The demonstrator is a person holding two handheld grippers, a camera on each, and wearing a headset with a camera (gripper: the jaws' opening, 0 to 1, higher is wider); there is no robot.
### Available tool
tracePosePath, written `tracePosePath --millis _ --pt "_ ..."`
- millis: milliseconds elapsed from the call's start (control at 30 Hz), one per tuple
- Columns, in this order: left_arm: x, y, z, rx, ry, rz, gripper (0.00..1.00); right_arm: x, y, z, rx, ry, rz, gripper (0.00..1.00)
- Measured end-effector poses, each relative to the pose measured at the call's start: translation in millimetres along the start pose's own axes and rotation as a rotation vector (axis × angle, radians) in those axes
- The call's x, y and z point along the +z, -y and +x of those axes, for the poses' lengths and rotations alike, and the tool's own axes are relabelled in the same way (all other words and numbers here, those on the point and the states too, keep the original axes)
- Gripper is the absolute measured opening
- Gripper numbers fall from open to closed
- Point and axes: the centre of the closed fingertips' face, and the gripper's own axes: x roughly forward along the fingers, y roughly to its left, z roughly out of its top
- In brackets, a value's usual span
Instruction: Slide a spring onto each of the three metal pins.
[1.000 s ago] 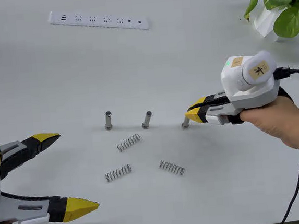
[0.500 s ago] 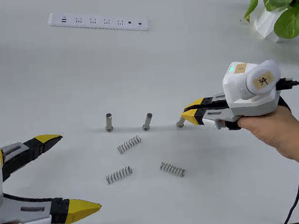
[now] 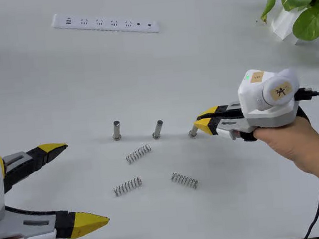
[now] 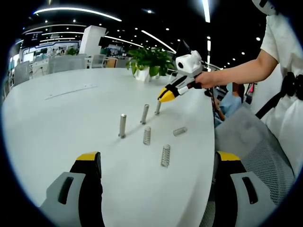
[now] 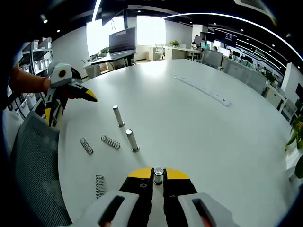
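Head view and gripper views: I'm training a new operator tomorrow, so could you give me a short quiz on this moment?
1. How many coiled wire springs lie flat on the white table?
2. The right yellow-tipped gripper is: A) open above a spring; B) shut on the nearest short grey metal pin; C) shut on a spring.
3. True or false: the left yellow-tipped gripper is shut on a spring.
Key: 1 three; 2 B; 3 false, its jaws stand open, holding nothing.
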Motion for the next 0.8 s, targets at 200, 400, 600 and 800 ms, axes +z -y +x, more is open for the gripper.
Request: tracePosePath --millis 200,400,600,800 --pt "0.8 -0.8 0.2 0.001 0.001 0.002 0.99 -2.7 3.6 0.3 -0.006 -0.001 0.005 0.03" --pt "1.4 -0.6 1.1 -0.001 0.001 0.002 0.99 -3.9 1.7 -0.3 -0.007 -0.004 0.006 0.03" --pt "1.8 -0.4 1.5 -0.002 0.003 0.002 0.99 -5.6 3.7 1.6 -0.009 0.004 0.002 0.03" --pt "1.0 -0.4 1.0 -0.001 0.002 0.001 0.99 -6.4 3.2 0.3 -0.009 0.005 -0.009 0.03"
